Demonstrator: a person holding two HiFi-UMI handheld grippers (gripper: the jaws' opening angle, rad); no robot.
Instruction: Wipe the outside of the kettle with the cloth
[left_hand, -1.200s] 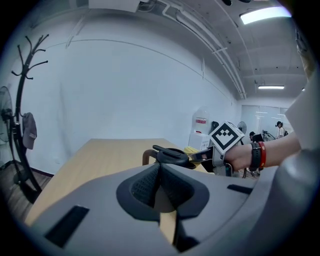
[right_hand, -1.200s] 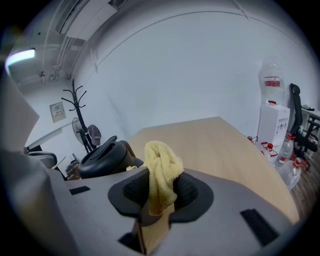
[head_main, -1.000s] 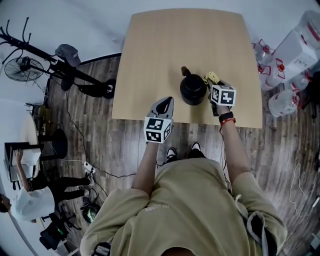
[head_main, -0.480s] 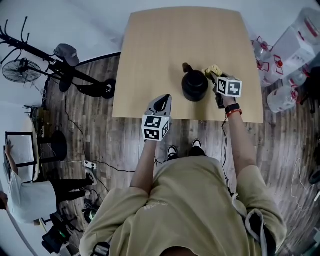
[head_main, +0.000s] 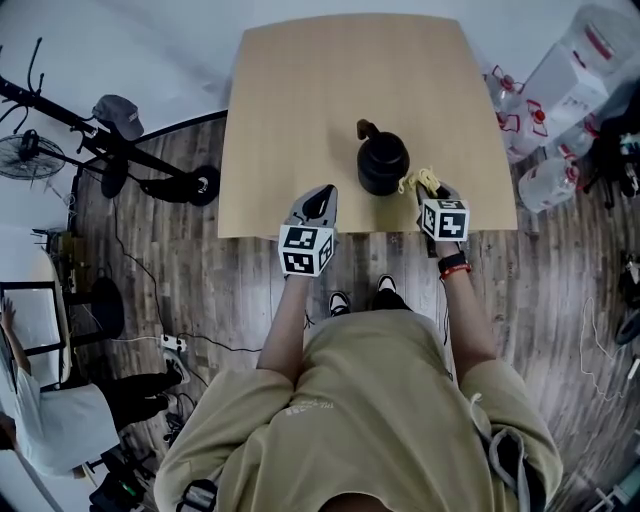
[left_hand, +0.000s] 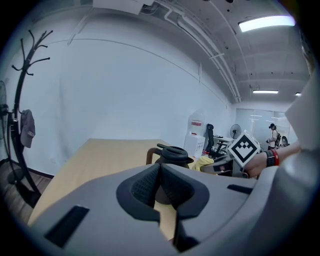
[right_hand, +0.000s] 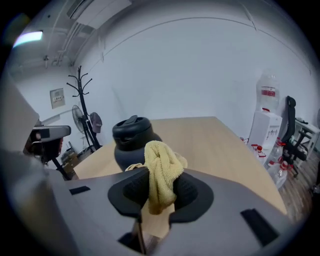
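While right gripper (right_hand: 159, 189) clamps cloth (right_hand: 161, 162) by kettle (right_hand: 128, 136) — contact unclear — I'd sweep gently; left gripper (left_hand: 159, 186) closed, idle.

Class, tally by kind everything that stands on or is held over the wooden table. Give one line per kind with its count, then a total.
black kettle: 1
yellow cloth: 1
claws: 2 (left claw, shut on nothing; right claw, shut on the cloth)
Total: 4
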